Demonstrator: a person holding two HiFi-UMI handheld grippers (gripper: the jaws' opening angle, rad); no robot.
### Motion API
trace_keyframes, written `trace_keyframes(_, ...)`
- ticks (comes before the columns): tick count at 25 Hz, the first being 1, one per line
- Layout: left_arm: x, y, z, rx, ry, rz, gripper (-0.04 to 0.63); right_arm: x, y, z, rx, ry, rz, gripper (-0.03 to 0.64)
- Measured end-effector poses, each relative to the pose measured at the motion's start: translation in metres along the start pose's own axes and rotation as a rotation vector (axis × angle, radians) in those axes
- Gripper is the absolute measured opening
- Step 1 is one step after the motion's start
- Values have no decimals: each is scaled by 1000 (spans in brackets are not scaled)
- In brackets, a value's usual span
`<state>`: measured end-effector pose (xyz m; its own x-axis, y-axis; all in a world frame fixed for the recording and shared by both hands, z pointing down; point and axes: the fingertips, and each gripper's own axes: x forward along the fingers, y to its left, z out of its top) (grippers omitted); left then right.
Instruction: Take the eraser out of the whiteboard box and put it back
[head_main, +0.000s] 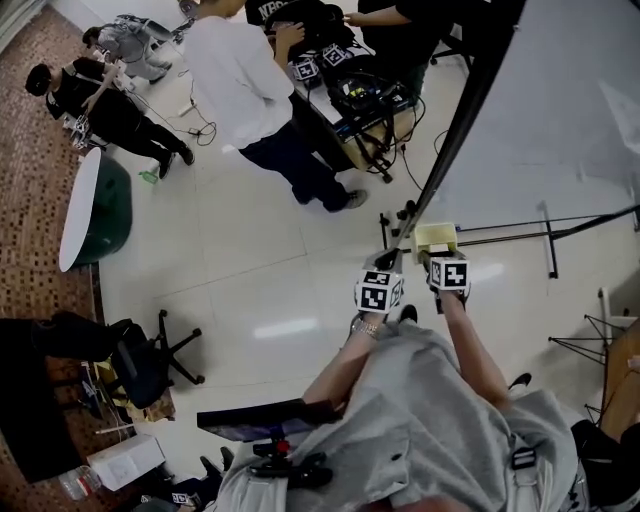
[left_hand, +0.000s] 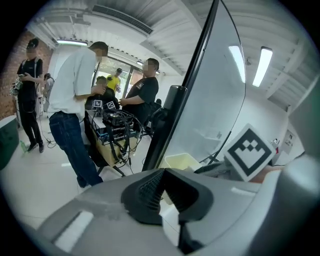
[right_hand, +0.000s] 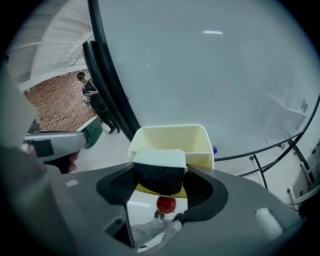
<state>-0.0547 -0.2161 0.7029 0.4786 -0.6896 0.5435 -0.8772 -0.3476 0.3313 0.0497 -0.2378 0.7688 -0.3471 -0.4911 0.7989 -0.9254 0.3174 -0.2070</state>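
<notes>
Eraser (right_hand: 159, 170) clamped in right claw (right_hand: 162, 186) over box (right_hand: 170, 131) near rim; left claw (left_hand: 162, 187) together.

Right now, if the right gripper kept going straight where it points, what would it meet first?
Probably the cream box, just beyond the eraser clamped in the right gripper; the whiteboard stands behind it. Depth is unclear.

Eraser (right_hand: 159, 171) hides the front wall of the whiteboard box (right_hand: 199, 147). Whiteboard (right_hand: 210, 75) runs past the view edges. Box interior: partly hidden.
</notes>
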Motion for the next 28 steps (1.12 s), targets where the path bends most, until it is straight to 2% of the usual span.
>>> trace_keyframes(4,7,1,5,-6,-8,8,3,-49,14,29,-45,-79,76,281)
trace_keyframes(7,12,3,14,-7,-20,19,3,-89,17,79,-23,-245,109,281)
trace_keyframes(10,17,-2,18,-3,-27,20,3,-95,3,110,28,-375,99,281)
trace_keyframes(17,20,-3,19,4,-13,34,3,-48,-16,95,65,-400,63,281)
trace_keyframes(24,21,4,21,5,-18,48,3,-47,-16,104,43,-461,80,275)
trace_keyframes(26,23,3,22,9,-19,45,3,-37,-17,94,57,-414,81,275)
trace_keyframes(28,24,0,23,10,-15,42,3,-22,-19,72,49,-298,65,275)
